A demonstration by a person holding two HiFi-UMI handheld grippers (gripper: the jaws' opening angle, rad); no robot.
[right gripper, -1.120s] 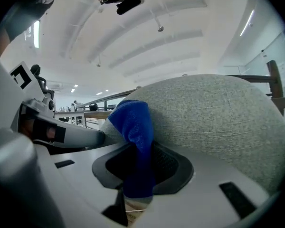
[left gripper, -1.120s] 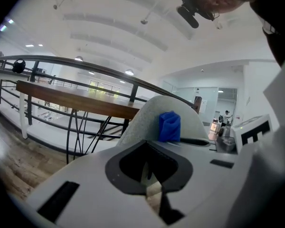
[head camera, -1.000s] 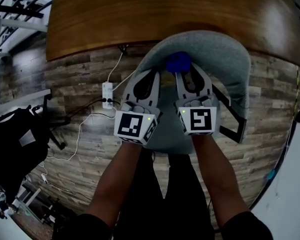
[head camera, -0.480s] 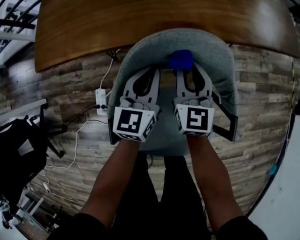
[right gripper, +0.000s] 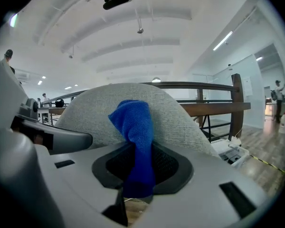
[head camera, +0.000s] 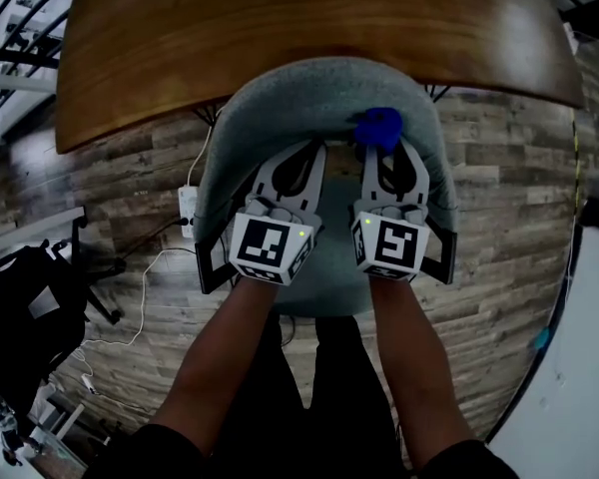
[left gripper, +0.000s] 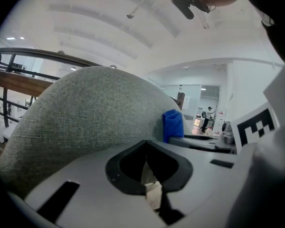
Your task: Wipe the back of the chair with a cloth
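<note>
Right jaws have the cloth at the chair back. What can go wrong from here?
1. The blue cloth is pinched as a narrow bunch in the right gripper, so only a small tuft is at the grey chair back. The hard jaws may rub the fabric, or the cloth may pull out.
2. The left gripper is shut, empty and not bracing the chair back, so a hard push may drive it toward the wooden table.
</note>
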